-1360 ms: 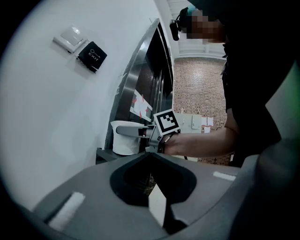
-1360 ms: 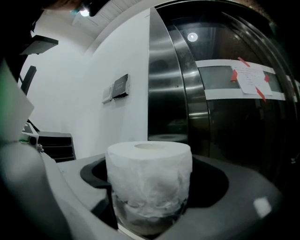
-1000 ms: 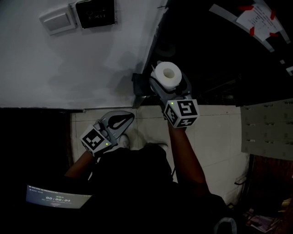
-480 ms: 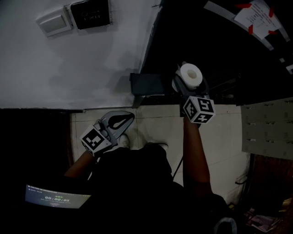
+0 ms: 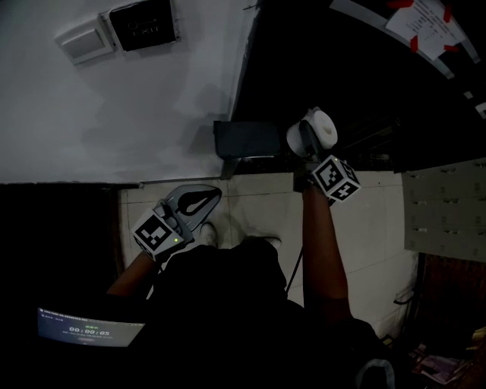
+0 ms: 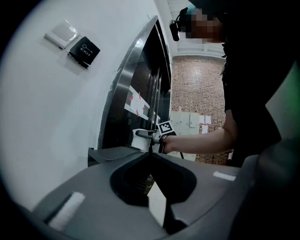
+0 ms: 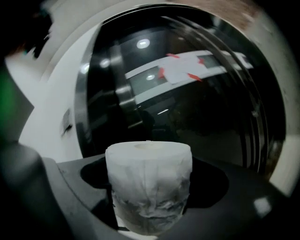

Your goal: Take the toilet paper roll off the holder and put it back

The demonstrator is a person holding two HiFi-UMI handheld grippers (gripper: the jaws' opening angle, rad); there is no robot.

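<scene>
The white toilet paper roll [image 5: 320, 128] is held in my right gripper [image 5: 310, 131], which is shut on it, in front of the dark glass wall. It hangs just right of the dark grey holder [image 5: 247, 140], apart from it. In the right gripper view the roll [image 7: 149, 187] stands upright between the jaws. My left gripper [image 5: 214, 192] hangs lower left of the holder, above the tiled floor, shut with nothing in it. In the left gripper view its closed tips [image 6: 150, 153] point towards the holder [image 6: 110, 153] and the roll [image 6: 142, 139].
On the white wall are a white switch plate [image 5: 89, 39] and a black exit plate [image 5: 143, 25]. A paper fixed with red tape [image 5: 433, 23] hangs on the dark glass. Grey cabinets [image 5: 444, 213] stand at right. A timer screen [image 5: 89, 328] glows at lower left.
My right gripper has carried the roll to the right, off the holder and clear of it, and the roll has tilted. The left gripper has stayed where it was.
</scene>
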